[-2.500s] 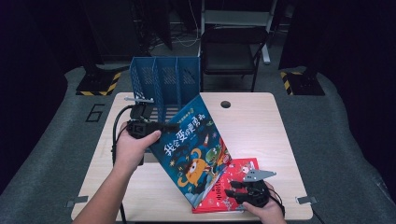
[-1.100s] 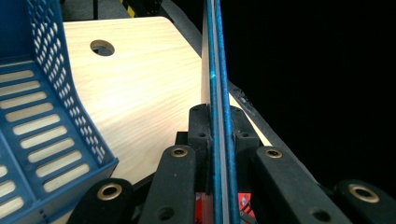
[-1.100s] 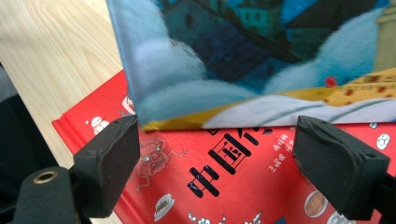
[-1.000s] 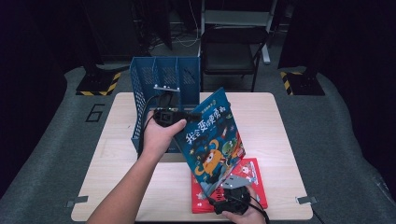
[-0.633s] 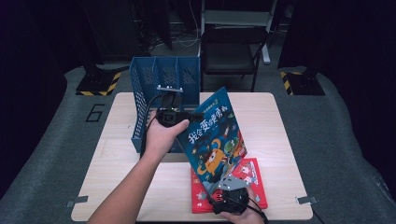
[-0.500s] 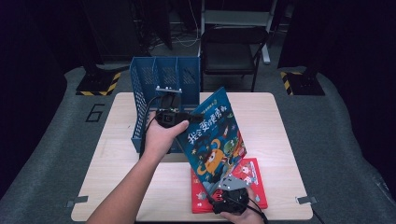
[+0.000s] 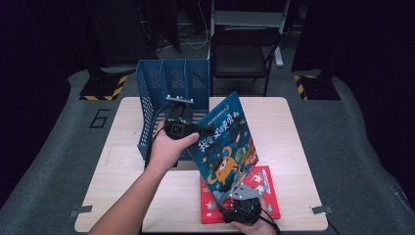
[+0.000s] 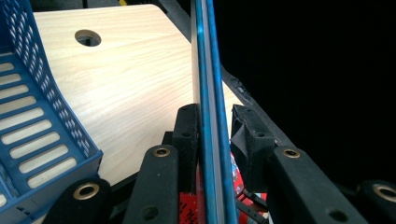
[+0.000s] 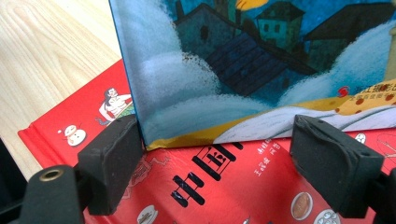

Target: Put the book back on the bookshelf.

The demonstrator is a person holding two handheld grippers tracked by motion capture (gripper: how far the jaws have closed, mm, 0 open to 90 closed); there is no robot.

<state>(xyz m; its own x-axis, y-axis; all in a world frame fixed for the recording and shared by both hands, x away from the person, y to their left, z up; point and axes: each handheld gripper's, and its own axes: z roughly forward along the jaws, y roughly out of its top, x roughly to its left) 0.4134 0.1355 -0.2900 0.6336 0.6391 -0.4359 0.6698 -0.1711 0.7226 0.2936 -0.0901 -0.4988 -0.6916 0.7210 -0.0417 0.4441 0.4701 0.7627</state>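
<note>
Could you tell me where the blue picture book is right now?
In the high view, the blue picture book stands tilted mid-table, right of the blue file rack, its lower edge on the red book.

A dark lab or studio: black curtains, hazard-taped stand feet (image 7: 103,91); a lone table (image 7: 274,122).

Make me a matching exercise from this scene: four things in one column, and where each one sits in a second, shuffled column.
Things:
1. blue picture book
2. red book
3. blue file rack
4. black chair

Places:
A. lies flat at the table's near edge
B. stands on the floor beyond the table's far edge
C. stands tilted, lower edge resting on another book
D. stands on the table's far left part

Pairs: 1-C, 2-A, 3-D, 4-B
</note>
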